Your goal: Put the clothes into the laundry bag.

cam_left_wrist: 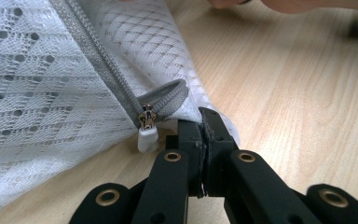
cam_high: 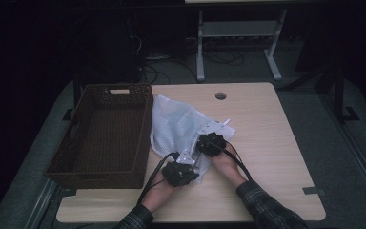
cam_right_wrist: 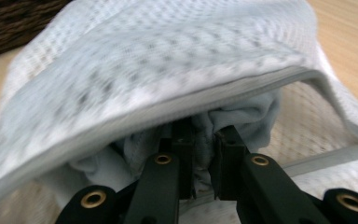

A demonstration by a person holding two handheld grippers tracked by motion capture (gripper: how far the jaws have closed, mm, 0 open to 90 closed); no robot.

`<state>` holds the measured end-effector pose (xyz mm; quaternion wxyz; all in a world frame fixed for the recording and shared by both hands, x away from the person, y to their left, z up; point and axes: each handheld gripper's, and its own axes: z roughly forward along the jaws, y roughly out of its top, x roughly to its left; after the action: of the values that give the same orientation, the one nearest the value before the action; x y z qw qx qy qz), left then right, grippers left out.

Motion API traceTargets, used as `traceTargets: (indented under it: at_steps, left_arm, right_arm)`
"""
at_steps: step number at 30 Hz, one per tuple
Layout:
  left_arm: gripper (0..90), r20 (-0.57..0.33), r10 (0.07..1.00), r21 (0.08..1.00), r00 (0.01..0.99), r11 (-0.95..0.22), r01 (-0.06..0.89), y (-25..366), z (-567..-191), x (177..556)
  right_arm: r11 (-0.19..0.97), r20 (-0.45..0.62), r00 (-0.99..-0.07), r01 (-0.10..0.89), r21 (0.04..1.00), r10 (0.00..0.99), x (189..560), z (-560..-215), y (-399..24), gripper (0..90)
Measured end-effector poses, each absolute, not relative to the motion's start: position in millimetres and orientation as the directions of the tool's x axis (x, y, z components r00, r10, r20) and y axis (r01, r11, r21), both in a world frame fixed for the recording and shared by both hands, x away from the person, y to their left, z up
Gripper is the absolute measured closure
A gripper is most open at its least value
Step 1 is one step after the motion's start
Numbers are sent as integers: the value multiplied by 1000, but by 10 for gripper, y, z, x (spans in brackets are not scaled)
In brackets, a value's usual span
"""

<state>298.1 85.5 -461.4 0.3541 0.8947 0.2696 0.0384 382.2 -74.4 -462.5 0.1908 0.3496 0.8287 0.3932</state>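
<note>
Wooden table [cam_high: 267, 143]: left gripper [cam_left_wrist: 204, 122] pinches mesh bag [cam_high: 174, 126] corner at 6 o'clock, anchoring it; right gripper [cam_right_wrist: 204, 135] clamps cloth [cam_right_wrist: 242, 116] inside, prob. to extract.

Both forearms reach up from the near edge of the table [cam_high: 276, 143], side by side. The left gripper [cam_high: 180, 172] is clamped tight; the right gripper [cam_high: 211, 143], farther from that edge, pinches light fabric.
</note>
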Motion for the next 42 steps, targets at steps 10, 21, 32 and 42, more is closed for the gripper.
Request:
traceTargets:
  at_steps: [10,21,32,42]
  left_arm:
    - [882,-127,513,651,849,-603,461,895,-4603,2975]
    - [881,-129,519,640,845,-607,470,919,-4597,2970]
    - [882,-135,519,640,844,-605,474,926,-4601,2974]
    - [882,-126,527,637,840,-606,476,938,-4597,2976]
  right_arm:
    - [452,7,-743,415,790,670,3842,-4574,-873,647]
    - [424,67,-794,393,816,605,3797,-4337,-1592,387]
    - [408,58,-665,522,749,745,4399,-4707,-1924,436]
    - [446,36,-676,525,725,736,4388,-4760,-1982,884]
